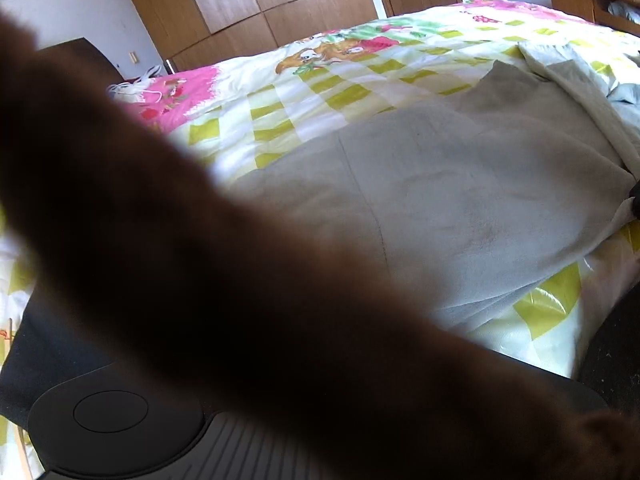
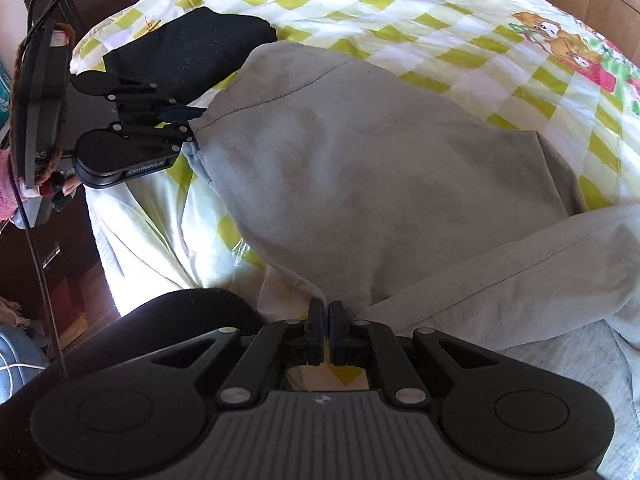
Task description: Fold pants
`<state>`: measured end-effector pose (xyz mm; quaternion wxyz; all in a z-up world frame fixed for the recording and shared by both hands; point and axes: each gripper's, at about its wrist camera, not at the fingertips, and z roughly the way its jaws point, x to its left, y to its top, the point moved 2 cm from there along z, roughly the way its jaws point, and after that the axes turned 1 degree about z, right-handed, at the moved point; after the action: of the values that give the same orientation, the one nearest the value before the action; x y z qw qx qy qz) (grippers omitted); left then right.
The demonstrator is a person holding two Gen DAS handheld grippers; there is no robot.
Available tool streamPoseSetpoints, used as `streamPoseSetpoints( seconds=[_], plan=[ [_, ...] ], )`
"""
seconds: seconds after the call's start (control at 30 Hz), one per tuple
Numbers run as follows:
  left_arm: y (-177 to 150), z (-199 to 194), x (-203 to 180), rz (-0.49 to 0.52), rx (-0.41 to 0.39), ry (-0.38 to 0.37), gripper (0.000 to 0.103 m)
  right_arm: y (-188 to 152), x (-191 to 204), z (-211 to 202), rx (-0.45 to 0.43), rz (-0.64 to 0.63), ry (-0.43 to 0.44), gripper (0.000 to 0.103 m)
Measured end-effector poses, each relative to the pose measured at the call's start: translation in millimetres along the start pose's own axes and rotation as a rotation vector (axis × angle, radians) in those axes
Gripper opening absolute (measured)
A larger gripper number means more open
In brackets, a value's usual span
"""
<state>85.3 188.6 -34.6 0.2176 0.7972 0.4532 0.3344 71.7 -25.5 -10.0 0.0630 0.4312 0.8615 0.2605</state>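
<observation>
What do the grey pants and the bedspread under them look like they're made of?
Grey pants: apparently soft, matte cotton-like cloth, with visible stitched seams and limp folds. Bedspread: thin printed fabric with a slight sheen where light hits; possibly polyester-cotton, hard to confirm.

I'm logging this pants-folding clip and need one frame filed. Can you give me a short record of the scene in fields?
surface: bed with checked yellow-and-white quilt
garment: grey pants, spread across the quilt
left gripper: shut on pants edge, far side
right gripper: shut on pants edge, near side
other cloth: black garment on the quilt beyond the left gripper
left wrist view: largely blocked by a blurred brown shape
background: wooden wardrobe
fold state: cannot tell
</observation>
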Motion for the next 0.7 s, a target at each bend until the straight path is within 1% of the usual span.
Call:
streamPoseSetpoints(
  seconds=[0.07,0.23,0.27,0.33,0.37,0.4,0.43,0.5,0.57,0.6,0.7],
  plan=[
    [2,-5,5,-0.024,0.006,-0.004,0.016,1,-5,-15,-0.036,0.032,0.002,0.021],
    [11,-23,12,-0.051,0.000,-0.011,0.017,8,-33,-52,-0.122,0.148,-0.049,0.023],
    [15,-27,11,-0.057,-0.011,-0.012,0.017,9,-41,-57,-0.130,0.177,-0.048,0.027],
    [24,-36,4,-0.055,-0.037,-0.018,0.017,10,-55,-63,-0.106,0.217,-0.027,0.034],
    [29,-38,0,-0.047,-0.045,-0.026,0.018,10,-60,-68,-0.106,0.233,-0.028,0.034],
    [34,-39,-5,-0.033,-0.049,-0.035,0.019,9,-64,-72,-0.123,0.241,-0.046,0.034],
    [37,-38,-11,-0.021,-0.047,-0.044,0.022,11,-71,-76,-0.142,0.248,-0.084,0.034],
    [40,-35,-18,-0.002,-0.036,-0.055,0.023,16,-92,-81,-0.176,0.299,-0.176,0.035],
    [47,-35,-24,-0.010,-0.045,-0.070,0.023,25,-125,-80,-0.208,0.403,-0.244,0.036],
    [52,-37,-27,-0.020,-0.058,-0.087,0.023,31,-142,-77,-0.220,0.450,-0.262,0.039],
    [75,-38,-44,-0.033,-0.119,-0.154,0.023,50,-204,-58,-0.237,0.598,-0.322,0.043]
  ],
)
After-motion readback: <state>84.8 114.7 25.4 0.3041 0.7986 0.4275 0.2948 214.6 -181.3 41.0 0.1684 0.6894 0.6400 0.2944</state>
